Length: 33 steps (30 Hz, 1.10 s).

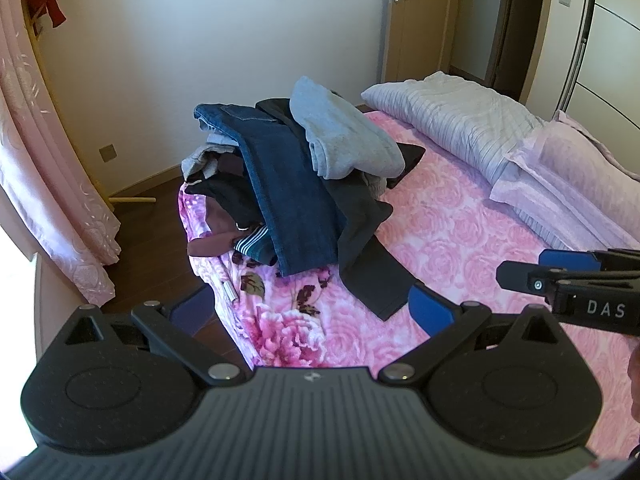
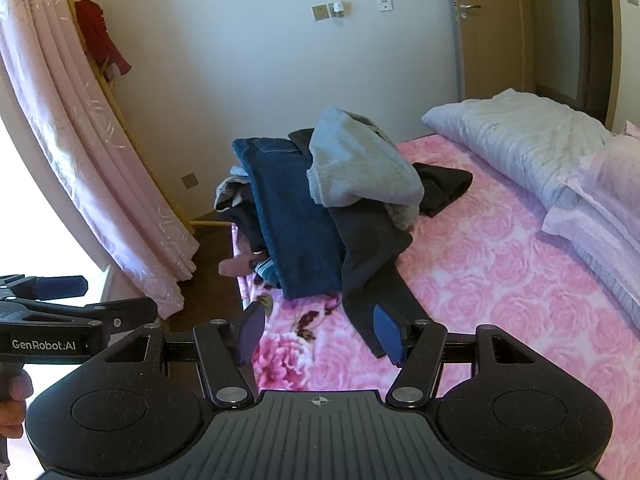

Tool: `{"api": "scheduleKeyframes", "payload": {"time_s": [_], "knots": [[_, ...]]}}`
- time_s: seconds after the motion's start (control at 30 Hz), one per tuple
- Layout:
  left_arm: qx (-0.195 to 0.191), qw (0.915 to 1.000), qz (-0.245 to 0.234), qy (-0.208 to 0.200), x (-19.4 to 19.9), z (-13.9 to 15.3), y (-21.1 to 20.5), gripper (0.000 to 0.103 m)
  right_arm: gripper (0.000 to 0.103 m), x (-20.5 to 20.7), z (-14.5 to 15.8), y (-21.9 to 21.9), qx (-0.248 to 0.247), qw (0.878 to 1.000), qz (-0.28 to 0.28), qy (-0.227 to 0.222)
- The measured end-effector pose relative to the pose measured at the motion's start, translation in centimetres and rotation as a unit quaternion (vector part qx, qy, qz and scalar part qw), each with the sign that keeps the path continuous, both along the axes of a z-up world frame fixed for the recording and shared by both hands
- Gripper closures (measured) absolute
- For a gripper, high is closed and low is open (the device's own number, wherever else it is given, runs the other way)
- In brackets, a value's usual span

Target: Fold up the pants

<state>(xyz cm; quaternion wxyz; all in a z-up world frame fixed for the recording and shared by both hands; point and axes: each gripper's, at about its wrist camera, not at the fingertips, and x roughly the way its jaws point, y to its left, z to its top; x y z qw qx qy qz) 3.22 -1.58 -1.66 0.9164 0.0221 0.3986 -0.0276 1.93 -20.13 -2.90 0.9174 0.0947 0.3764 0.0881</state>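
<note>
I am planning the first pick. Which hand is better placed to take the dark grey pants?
Probably the right gripper: its open jaws frame the hem of the dark grey pants. The left gripper is open too, aimed nearer the bed corner.

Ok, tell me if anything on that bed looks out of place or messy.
Yes: an unfolded heap of clothes sits at the bed's corner. Blue jeans and dark grey pants trail down from it, a grey sweatshirt is slumped on top, and a maroon garment hangs over the edge.
</note>
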Motion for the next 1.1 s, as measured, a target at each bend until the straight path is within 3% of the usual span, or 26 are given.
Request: {"api": "scheduleKeyframes", "payload": {"time_s": [0.23, 0.47, 0.77, 1.1], "knots": [[0.000, 0.9999, -0.014, 0.010, 2.9, -0.3, 0.5, 0.001, 0.046, 1.9, -0.4, -0.5, 0.004, 1.000, -0.013, 0.004], [-0.006, 0.9992, -0.029, 0.029, 8.3, -1.7, 2.1, 0.001, 0.046, 6.3, -1.4, -0.6, 0.013, 0.999, -0.033, 0.017], [-0.012, 0.9970, -0.055, 0.053, 19.3, -3.8, 4.9, 0.003, 0.046, 15.6, -3.6, 0.2, 0.014, 0.997, -0.063, 0.042], [-0.004, 0.9931, -0.099, 0.063, 32.6, -5.4, 6.7, 0.006, 0.046, 27.9, -5.4, 1.6, -0.004, 0.996, -0.087, 0.037]]}}
